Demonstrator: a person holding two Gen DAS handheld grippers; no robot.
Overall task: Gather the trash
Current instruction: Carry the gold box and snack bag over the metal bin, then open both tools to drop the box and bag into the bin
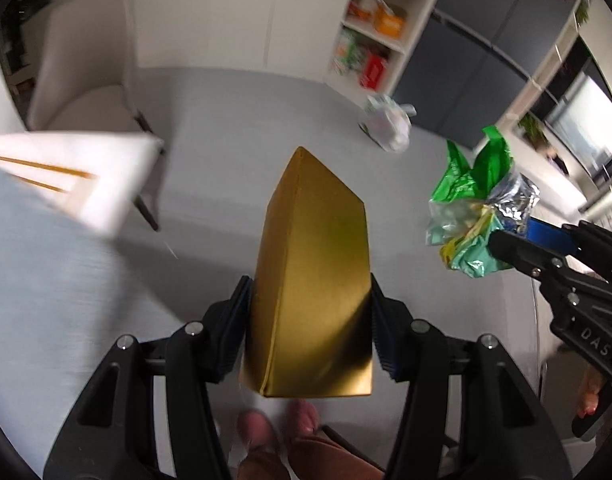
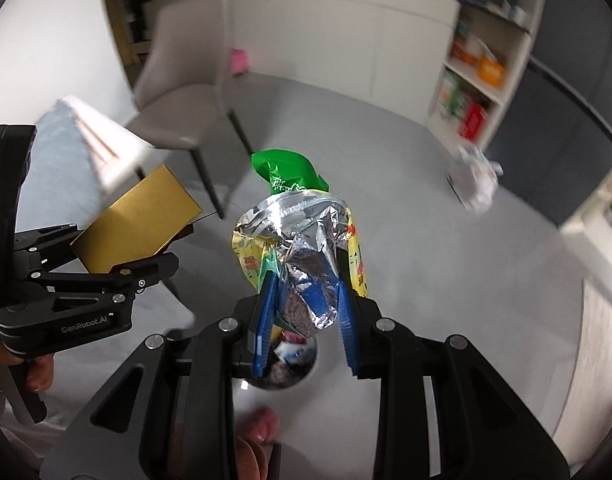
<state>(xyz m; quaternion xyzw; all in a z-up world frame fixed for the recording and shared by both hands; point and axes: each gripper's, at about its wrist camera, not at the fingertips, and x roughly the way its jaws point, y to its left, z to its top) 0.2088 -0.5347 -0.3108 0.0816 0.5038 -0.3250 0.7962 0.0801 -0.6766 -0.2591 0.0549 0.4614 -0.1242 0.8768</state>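
My left gripper [image 1: 310, 292] is shut on a gold box [image 1: 312, 264] and holds it in the air above the grey floor. The box also shows in the right wrist view [image 2: 134, 226], held by the left gripper [image 2: 162, 254]. My right gripper [image 2: 304, 284] is shut on a bunch of crumpled snack wrappers [image 2: 302, 232], green, silver and yellow. The wrappers [image 1: 472, 208] and the right gripper [image 1: 502, 240] show at the right of the left wrist view. A round bin [image 2: 290, 360] with trash in it sits on the floor right below the right gripper.
A tied white plastic bag [image 1: 388, 122] lies on the floor by the shelves; it also shows in the right wrist view [image 2: 474, 180]. A grey chair [image 2: 178, 92] stands at the left. A white table corner [image 1: 86, 172] juts in. Open shelves [image 1: 370, 36] hold packages. The person's feet [image 1: 278, 428] are below.
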